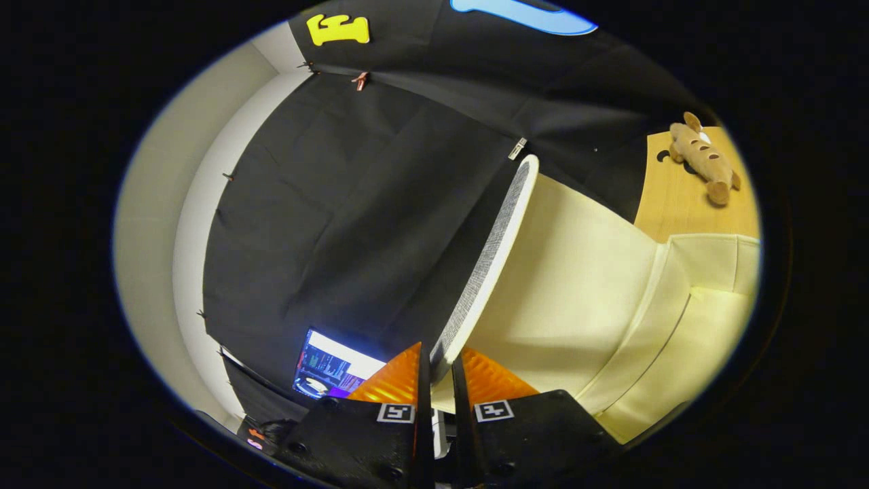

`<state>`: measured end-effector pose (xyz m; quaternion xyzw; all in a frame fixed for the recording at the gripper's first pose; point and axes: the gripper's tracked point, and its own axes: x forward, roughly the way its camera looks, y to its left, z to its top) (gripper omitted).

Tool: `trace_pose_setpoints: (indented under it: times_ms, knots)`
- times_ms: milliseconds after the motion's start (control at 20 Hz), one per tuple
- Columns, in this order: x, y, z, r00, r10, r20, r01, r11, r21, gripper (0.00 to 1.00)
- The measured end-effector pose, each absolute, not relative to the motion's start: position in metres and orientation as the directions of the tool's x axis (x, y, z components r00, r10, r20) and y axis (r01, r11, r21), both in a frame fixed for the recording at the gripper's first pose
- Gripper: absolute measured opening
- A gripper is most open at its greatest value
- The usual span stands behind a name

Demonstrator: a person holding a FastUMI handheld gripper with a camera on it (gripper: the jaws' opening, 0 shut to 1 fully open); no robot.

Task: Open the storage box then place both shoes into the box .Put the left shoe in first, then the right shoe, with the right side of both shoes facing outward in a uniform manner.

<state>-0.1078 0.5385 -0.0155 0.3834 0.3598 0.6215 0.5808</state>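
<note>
My gripper point(438, 353) is shut on the front edge of the storage box lid point(485, 265), which runs up and away from between the fingers. The lid stands raised and tilted, its grey woven outer face turned left and its pale cream inner face point(577, 285) turned right. Right of the lid, beyond the fingers, lie the cream fabric panels of the storage box point(706, 319), joined to the lid by a folded seam.
A wooden table top point(679, 204) lies beyond the box, with a brown plush toy point(703, 159) lying on it. A lit monitor point(333, 370) sits just left of the fingers, in front of the black cloth wall. A white wall curves behind the cloth.
</note>
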Motion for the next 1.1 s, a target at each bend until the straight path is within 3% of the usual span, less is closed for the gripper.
trace_pose_setpoints:
  times_ms: [200, 250, 650, 800, 1100]
  knots:
    - [-0.103, 0.542, -0.026, -0.007, 1.0, 0.008, -0.473, -0.01, 0.881, 0.45]
    - [-0.1, 0.54, -0.03, 0.006, 1.0, -0.012, -0.484, 0.014, 0.875, 0.57]
    - [-0.086, 0.494, -0.026, 0.07, 0.996, -0.047, -0.551, 0.078, 0.831, 0.92]
    - [-0.089, 0.459, -0.031, 0.112, 0.99, -0.086, -0.622, 0.137, 0.771, 0.92]
    - [-0.069, 0.354, -0.063, 0.336, 0.92, -0.201, -0.695, 0.386, 0.607, 0.93]
